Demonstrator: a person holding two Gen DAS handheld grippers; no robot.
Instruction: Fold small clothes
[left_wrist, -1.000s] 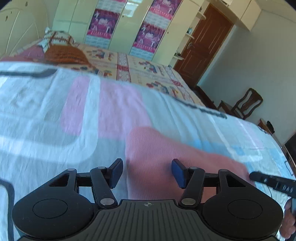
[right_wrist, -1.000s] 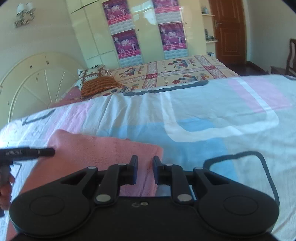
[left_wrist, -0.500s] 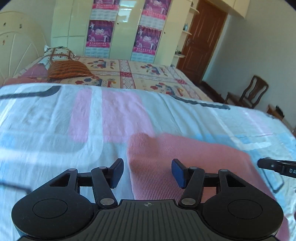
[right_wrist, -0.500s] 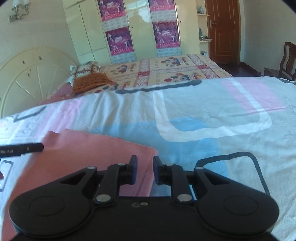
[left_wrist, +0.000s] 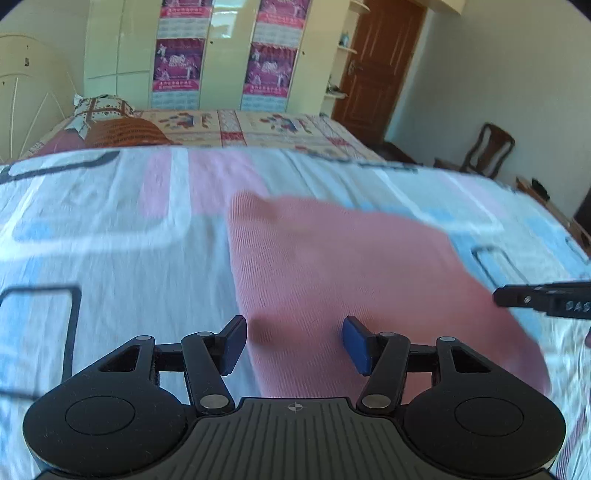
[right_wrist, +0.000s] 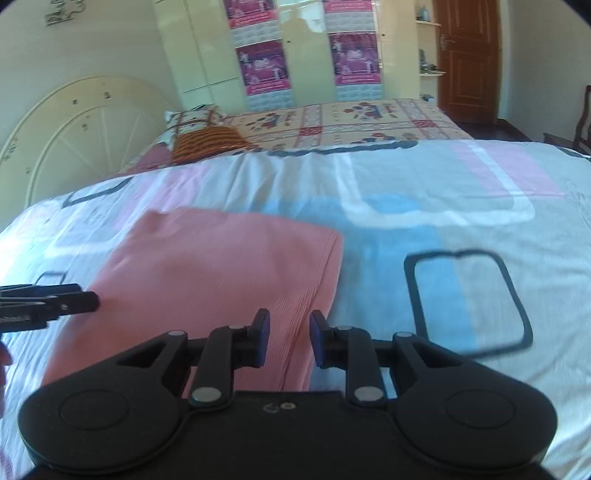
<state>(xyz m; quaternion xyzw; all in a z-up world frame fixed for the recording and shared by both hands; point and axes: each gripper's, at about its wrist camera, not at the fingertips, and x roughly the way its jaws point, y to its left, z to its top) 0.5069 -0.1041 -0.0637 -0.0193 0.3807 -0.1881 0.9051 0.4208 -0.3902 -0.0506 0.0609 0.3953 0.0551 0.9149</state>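
Note:
A pink ribbed garment (left_wrist: 332, 273) lies flat and folded on the patterned bedsheet (left_wrist: 110, 229); it also shows in the right wrist view (right_wrist: 221, 273). My left gripper (left_wrist: 293, 345) is open and empty above the garment's near left edge. My right gripper (right_wrist: 289, 338) is open with a narrow gap, empty, above the garment's near right edge. Each gripper's tip shows in the other's view, the right one (left_wrist: 546, 297) and the left one (right_wrist: 48, 304).
The sheet (right_wrist: 443, 221) has pink, blue and white blocks with dark outlines. Behind it are a second bed (left_wrist: 258, 127) with pillows (left_wrist: 110, 122), a wardrobe with posters (left_wrist: 221, 55), a brown door (left_wrist: 376, 66) and a wooden chair (left_wrist: 484, 151).
Both grippers have pulled back and risen from the garment, so more of it shows. Both stayed open and empty.

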